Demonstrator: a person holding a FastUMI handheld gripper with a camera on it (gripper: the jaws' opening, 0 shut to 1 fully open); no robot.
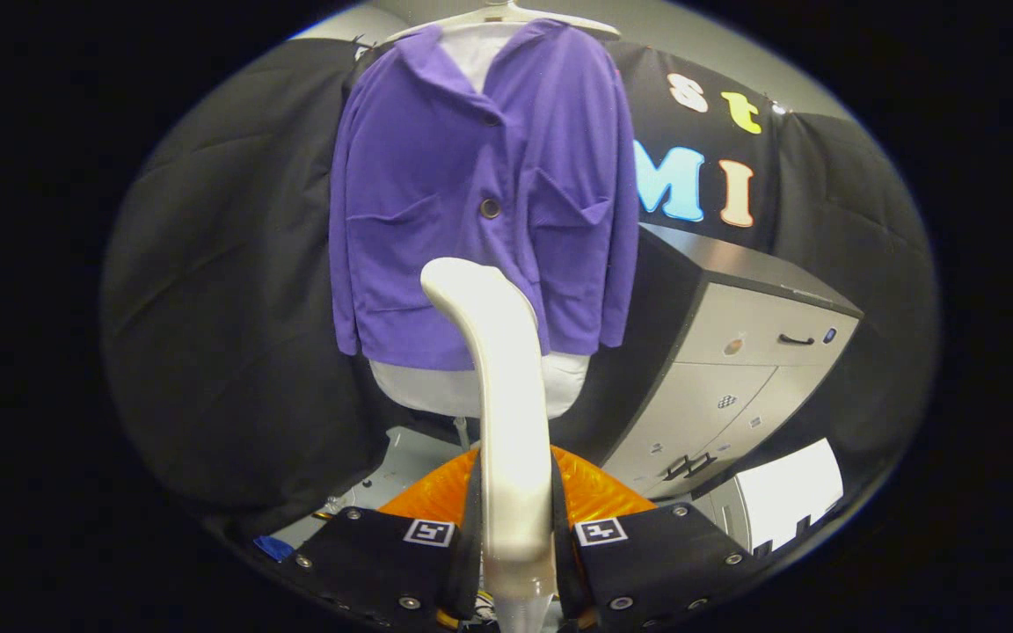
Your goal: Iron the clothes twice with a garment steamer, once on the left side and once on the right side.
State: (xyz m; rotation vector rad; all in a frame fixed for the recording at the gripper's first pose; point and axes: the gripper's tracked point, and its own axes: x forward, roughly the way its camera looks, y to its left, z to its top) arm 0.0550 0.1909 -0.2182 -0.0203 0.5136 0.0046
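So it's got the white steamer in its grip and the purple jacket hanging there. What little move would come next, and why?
Probably push the steamer forward and up toward one side of the purple jacket. The tongs are shut on the steamer's handle, and its head seems to sit short of the cloth near the hem, so no pass looks begun yet.

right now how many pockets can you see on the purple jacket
2: one pocket left of the button, one pocket right of it, beyond the steamer clamped in the hand-held gripper.
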